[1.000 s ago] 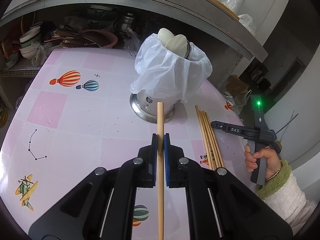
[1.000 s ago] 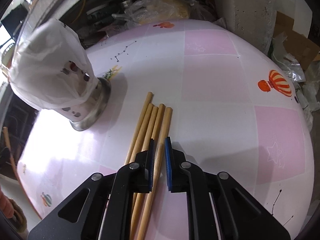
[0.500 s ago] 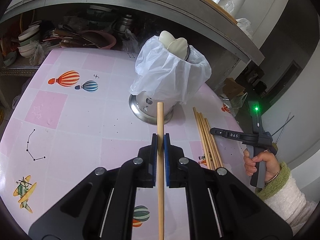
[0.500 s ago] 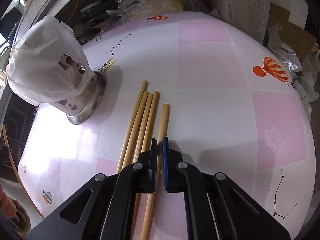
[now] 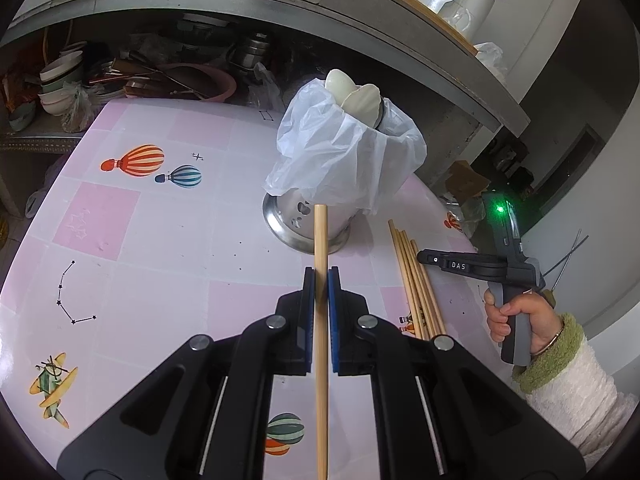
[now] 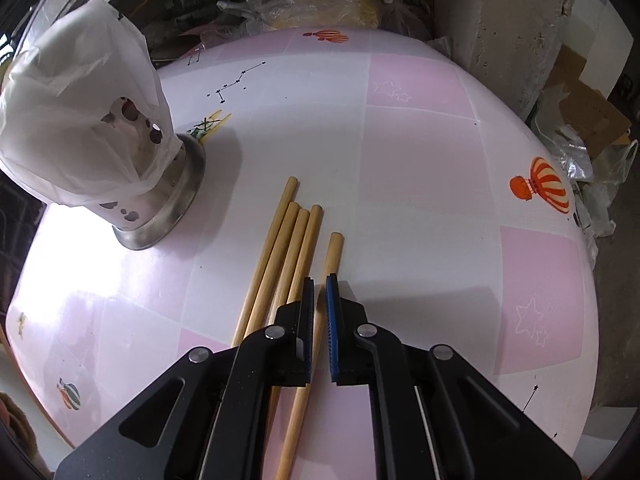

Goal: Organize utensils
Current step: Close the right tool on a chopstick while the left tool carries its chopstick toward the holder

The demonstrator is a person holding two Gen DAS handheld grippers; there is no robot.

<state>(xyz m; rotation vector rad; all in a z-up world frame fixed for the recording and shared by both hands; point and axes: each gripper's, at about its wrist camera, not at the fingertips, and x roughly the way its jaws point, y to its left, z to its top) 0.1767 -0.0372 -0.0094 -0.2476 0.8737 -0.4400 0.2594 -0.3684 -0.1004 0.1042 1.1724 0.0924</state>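
Right hand-held gripper now shut on chopstick, seemingly pulled off bundle vs 1s ago

Left tongs and right tongs both closed (right hand around its grip)

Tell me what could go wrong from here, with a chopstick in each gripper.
The right gripper pinches its chopstick right beside four loose chopsticks; lifting could drag or scatter them. The left gripper holds a long chopstick aimed at the holder; the plastic bag draped over its mouth may snag the tip or tip the holder.
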